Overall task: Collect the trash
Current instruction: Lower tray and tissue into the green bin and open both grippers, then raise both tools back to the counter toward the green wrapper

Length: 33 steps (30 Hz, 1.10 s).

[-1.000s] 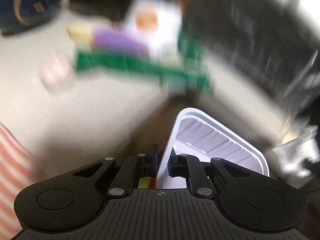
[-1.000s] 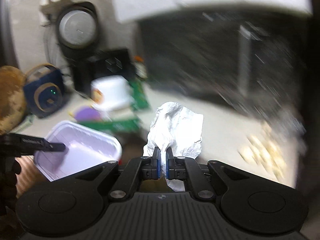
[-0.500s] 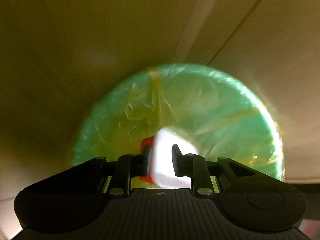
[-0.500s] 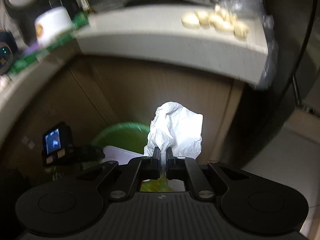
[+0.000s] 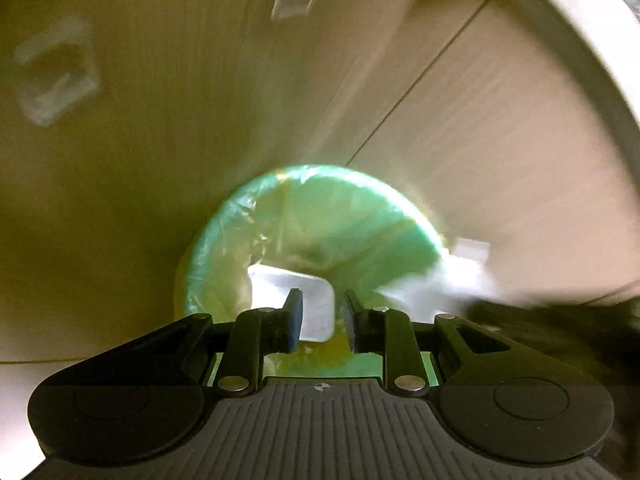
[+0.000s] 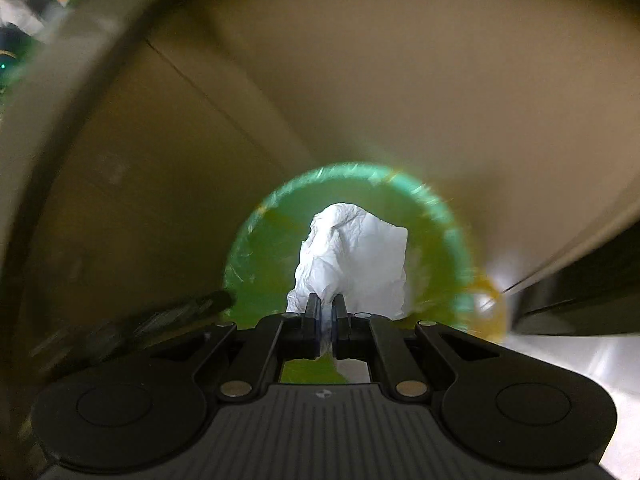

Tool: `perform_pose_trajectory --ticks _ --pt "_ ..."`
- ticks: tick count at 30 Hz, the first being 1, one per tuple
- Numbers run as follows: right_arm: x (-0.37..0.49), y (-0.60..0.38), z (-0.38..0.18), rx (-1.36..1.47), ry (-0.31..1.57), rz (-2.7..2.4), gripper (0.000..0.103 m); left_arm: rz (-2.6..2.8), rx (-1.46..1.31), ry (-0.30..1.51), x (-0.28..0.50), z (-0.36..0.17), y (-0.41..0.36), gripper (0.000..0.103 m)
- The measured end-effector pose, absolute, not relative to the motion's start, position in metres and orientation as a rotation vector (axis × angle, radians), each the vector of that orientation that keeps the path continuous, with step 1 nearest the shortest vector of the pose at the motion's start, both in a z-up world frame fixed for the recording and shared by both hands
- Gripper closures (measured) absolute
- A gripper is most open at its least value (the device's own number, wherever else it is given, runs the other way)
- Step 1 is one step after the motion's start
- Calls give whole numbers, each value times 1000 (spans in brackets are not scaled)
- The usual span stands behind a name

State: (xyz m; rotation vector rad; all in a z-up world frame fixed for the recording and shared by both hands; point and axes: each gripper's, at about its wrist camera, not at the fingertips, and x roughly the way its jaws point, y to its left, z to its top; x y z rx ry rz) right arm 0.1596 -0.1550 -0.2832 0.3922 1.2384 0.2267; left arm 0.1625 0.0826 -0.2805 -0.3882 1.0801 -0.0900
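A green bin with a yellow-green liner (image 5: 320, 216) stands on the floor against brown cabinet doors. My left gripper (image 5: 320, 320) is open above it; the white plastic tray (image 5: 296, 296) sits loose in the bin below the fingers. My right gripper (image 6: 329, 316) is shut on a crumpled white tissue (image 6: 356, 256) and holds it over the same bin (image 6: 272, 264). The tissue and right gripper show blurred at the right of the left wrist view (image 5: 448, 284).
Brown cabinet doors (image 5: 480, 120) rise behind the bin, with the pale countertop edge (image 5: 592, 40) above. The left gripper's dark body (image 6: 152, 320) shows at the left of the right wrist view. Light floor (image 6: 580, 360) lies to the right.
Both grippers came down from the counter to the bin. My left gripper opened and let go of the white tray, which now lies in the bin. The right gripper moved over the bin with the tissue.
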Motion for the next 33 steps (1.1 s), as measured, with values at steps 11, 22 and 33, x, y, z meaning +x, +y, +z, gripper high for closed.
perform_pose_trajectory --ticks 11,22,33 --pt "259 -94 -449 385 1558 168 83 -175 -456 1109 139 -270 91 78" --pt "242 -117 -395 475 1504 165 47 -253 -432 1074 133 -231 91 78" --pt "157 -121 -122 159 968 325 47 -178 -331 661 158 -39 128 78"
